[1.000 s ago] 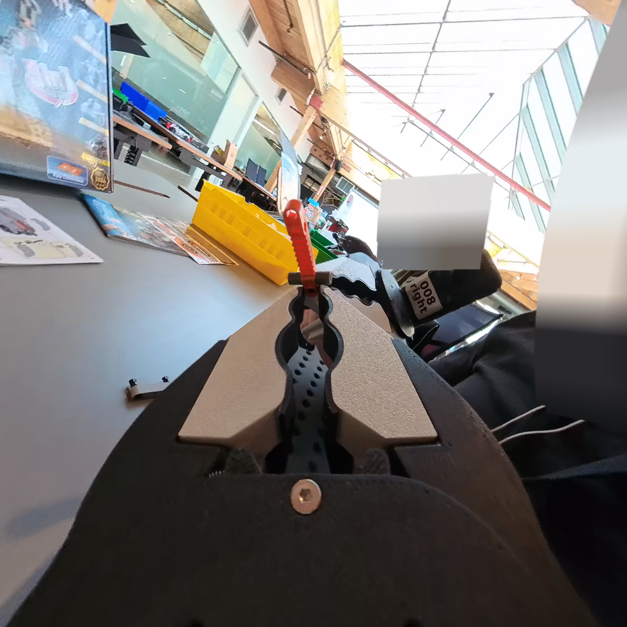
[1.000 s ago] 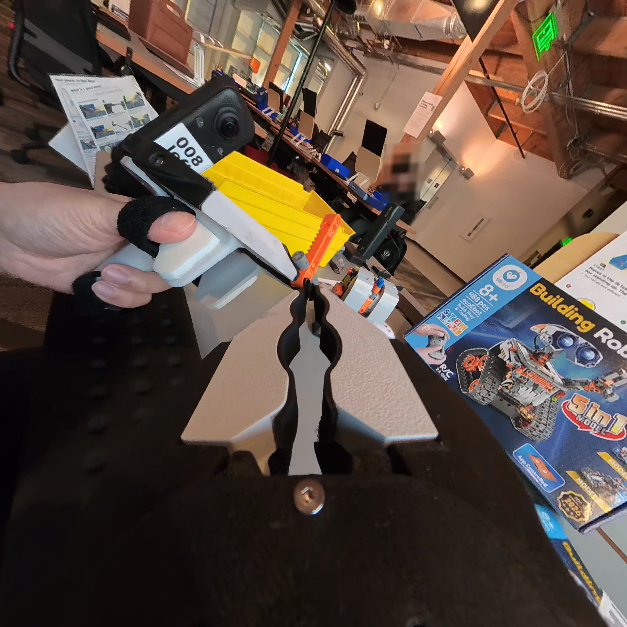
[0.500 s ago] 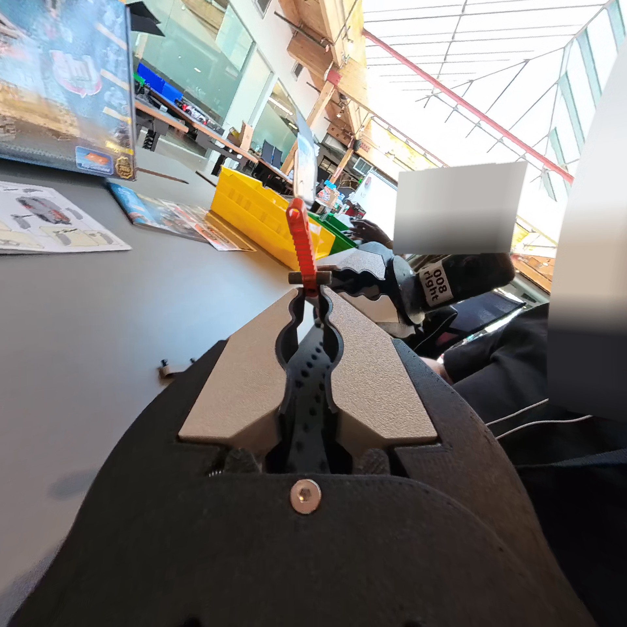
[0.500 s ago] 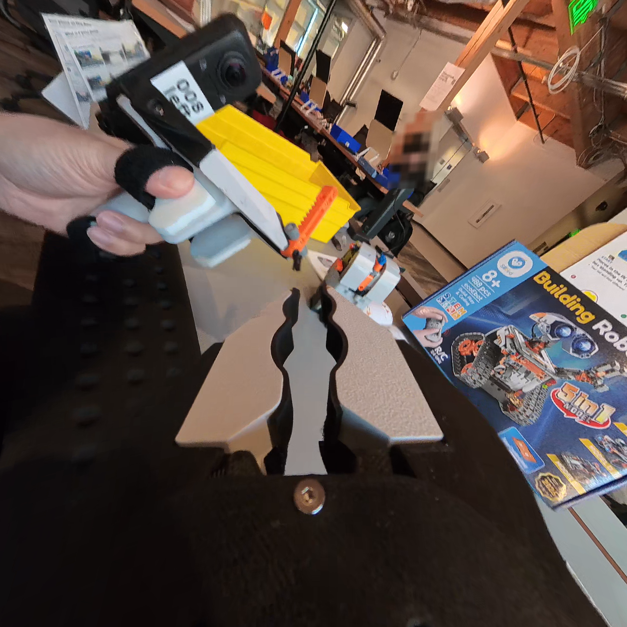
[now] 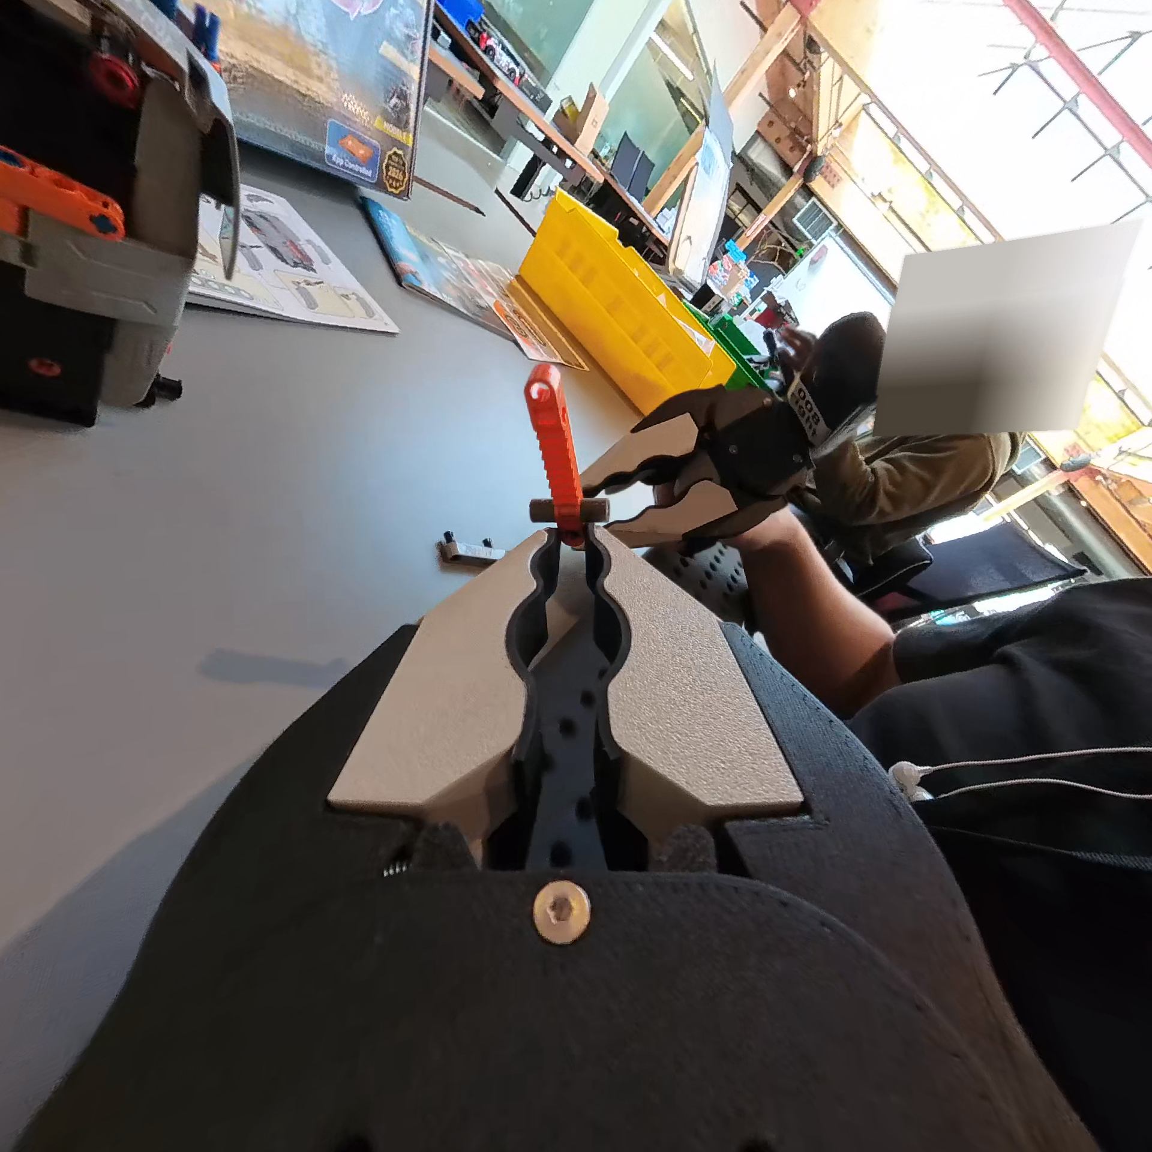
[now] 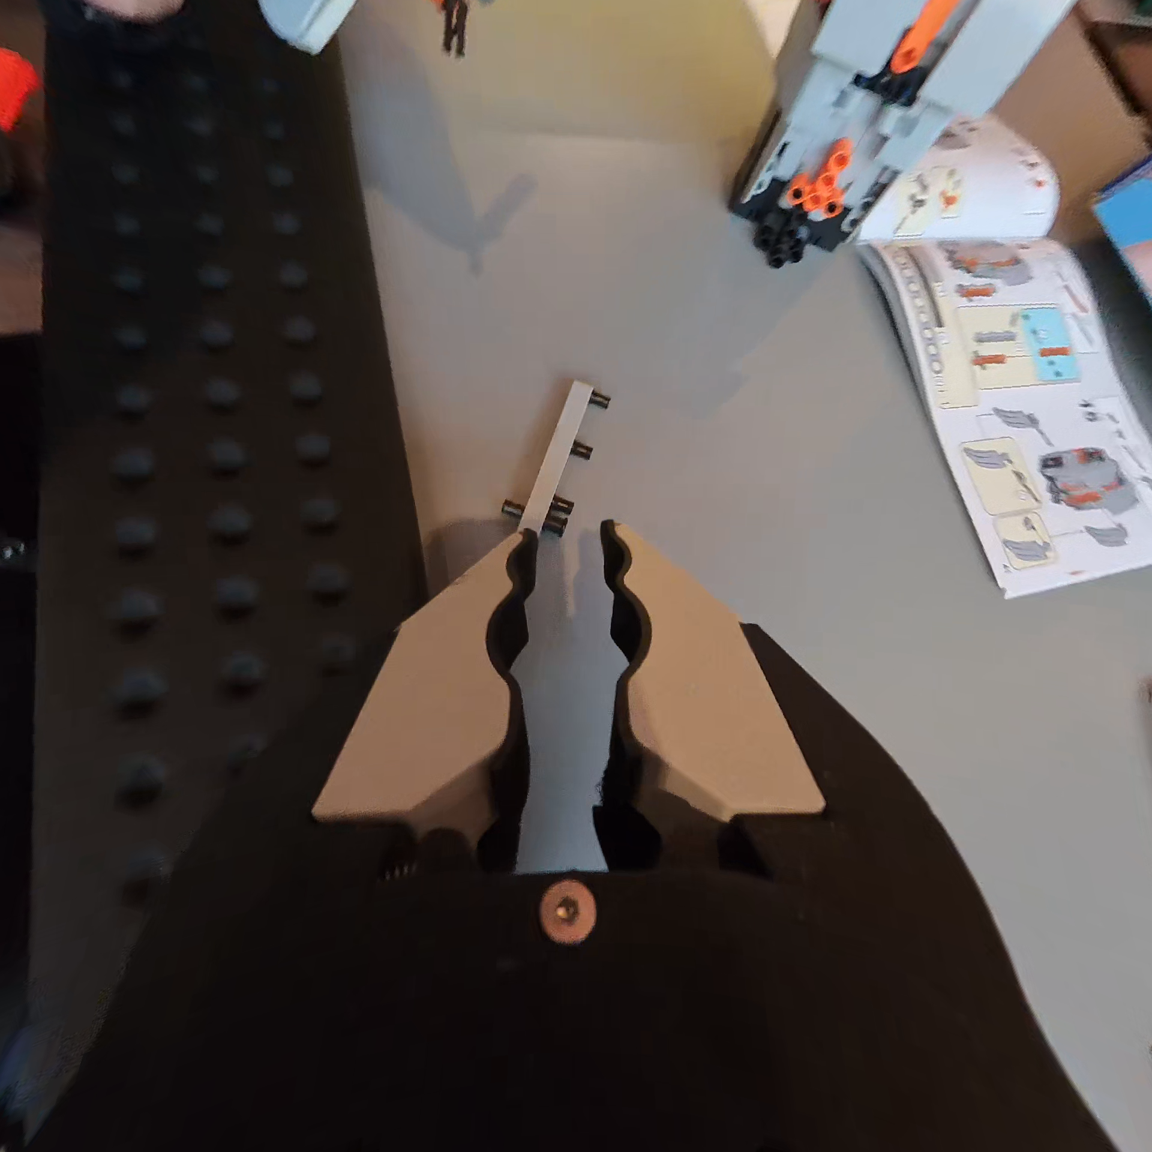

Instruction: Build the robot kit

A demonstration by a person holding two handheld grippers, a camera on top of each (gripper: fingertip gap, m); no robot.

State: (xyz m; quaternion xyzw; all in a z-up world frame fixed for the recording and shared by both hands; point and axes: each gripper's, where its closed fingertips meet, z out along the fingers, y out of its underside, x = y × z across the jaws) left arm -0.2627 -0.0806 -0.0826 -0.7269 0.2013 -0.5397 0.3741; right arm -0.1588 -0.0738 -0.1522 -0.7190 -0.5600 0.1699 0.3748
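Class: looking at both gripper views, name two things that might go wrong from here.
1. The left gripper pinches only the bottom tip of the orange beam; it might pivot or slip out.
2. The right gripper, open, sits off-centre over the grey beam; closing could catch its black pins or push it along the table.

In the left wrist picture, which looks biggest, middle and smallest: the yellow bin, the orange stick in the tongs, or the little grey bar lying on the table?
As they look there:
1. yellow bin, biggest, though farthest away
2. orange stick, held upright in the left tongs
3. grey bar, smallest, lying on the table
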